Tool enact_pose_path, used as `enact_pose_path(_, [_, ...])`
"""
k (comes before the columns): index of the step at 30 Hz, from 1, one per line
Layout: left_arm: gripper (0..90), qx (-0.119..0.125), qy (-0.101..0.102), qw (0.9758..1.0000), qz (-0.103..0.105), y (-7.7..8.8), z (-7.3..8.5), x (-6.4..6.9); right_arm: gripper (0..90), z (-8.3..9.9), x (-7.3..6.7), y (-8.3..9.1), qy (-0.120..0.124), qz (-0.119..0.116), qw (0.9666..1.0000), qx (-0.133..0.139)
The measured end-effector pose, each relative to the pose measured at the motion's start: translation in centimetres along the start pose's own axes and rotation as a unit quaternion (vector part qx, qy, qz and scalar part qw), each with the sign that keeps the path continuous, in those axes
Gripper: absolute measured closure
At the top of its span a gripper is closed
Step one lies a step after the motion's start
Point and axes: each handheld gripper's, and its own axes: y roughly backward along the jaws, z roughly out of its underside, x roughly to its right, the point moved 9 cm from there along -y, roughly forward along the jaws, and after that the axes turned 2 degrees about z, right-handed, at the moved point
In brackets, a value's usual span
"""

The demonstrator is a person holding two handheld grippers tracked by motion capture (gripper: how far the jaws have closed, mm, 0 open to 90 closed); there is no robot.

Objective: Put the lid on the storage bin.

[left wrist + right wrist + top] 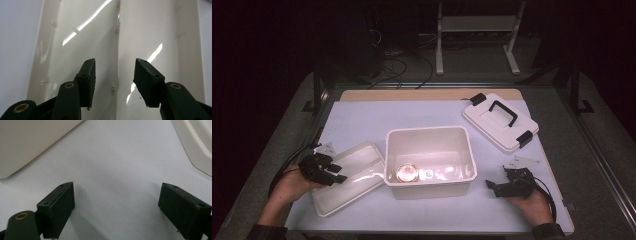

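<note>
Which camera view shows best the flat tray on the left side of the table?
The high view: the whole tray lies there beside the box, under the left claw. The left gripper view shows a glossy close-up with a middle ridge. The right gripper view faces elsewhere.

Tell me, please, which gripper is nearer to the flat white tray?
Left. The left gripper hovers directly over the flat white tray; the right gripper sits beyond the white bin, over bare mat.
</note>
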Motion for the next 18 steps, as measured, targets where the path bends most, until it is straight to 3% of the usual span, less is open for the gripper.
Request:
enact_pose_path(12, [68.3, -0.009, -0.010, 0.9999, -0.004, -2.0, -0.8, -0.2, 12.8, 0.0, 0.0, 0.0, 0.000, 0.000, 1.0000, 0.000])
enact_pose_path(18, [84.0, -0.017, -0.018, 0.9997, 0.000, -2.3, -1.3, 0.2, 12.8, 0.0, 0.0, 0.0, 0.000, 0.000, 1.0000, 0.000])
